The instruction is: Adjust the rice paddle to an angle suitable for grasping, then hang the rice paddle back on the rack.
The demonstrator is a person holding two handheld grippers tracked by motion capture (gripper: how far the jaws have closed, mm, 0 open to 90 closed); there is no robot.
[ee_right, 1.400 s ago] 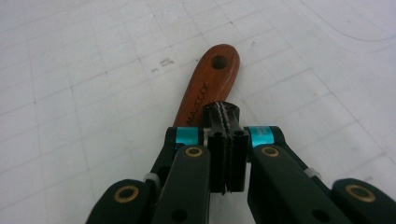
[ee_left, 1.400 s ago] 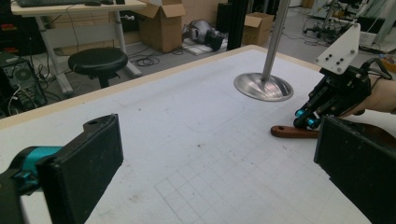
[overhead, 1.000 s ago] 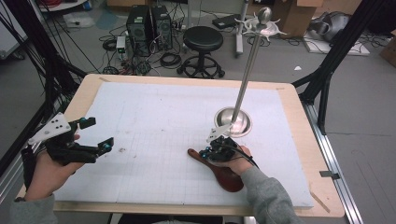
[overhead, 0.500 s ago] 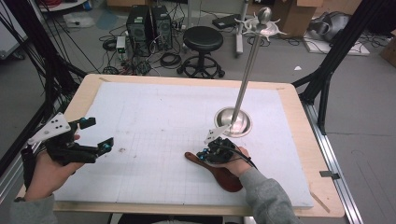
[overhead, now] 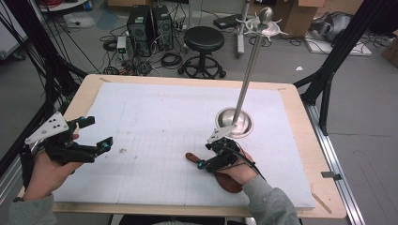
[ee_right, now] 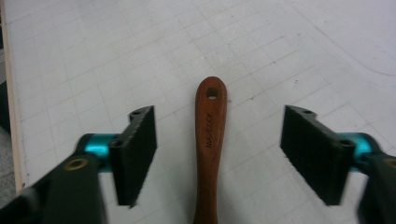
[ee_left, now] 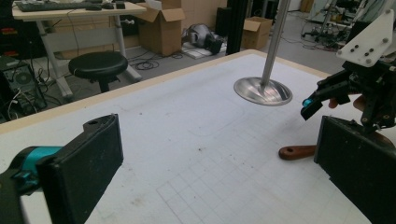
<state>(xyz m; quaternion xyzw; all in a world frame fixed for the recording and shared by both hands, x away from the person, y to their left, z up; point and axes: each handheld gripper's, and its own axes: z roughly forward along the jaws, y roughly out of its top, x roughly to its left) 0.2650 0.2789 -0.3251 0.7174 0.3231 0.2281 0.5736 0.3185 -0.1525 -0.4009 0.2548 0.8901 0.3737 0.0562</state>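
The right gripper [ee_right: 219, 154] has just been opening; its ribbed black jaws stand spread, with the smooth, reddish wooden handle [ee_right: 208, 140] lying free on the gridded white mat [ee_right: 289, 42] between them, clear of both pads. Beyond, open mat. The left gripper [ee_left: 210, 172] hangs wide, nothing between.

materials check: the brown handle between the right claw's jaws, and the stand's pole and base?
Wooden handle: looks like reddish-brown wood with a smooth, maybe oiled finish; faint grain, stamped lettering, drilled hang hole. Pole and round base: probably brushed steel or aluminium; silver-grey, with soft reflections on the domed base.
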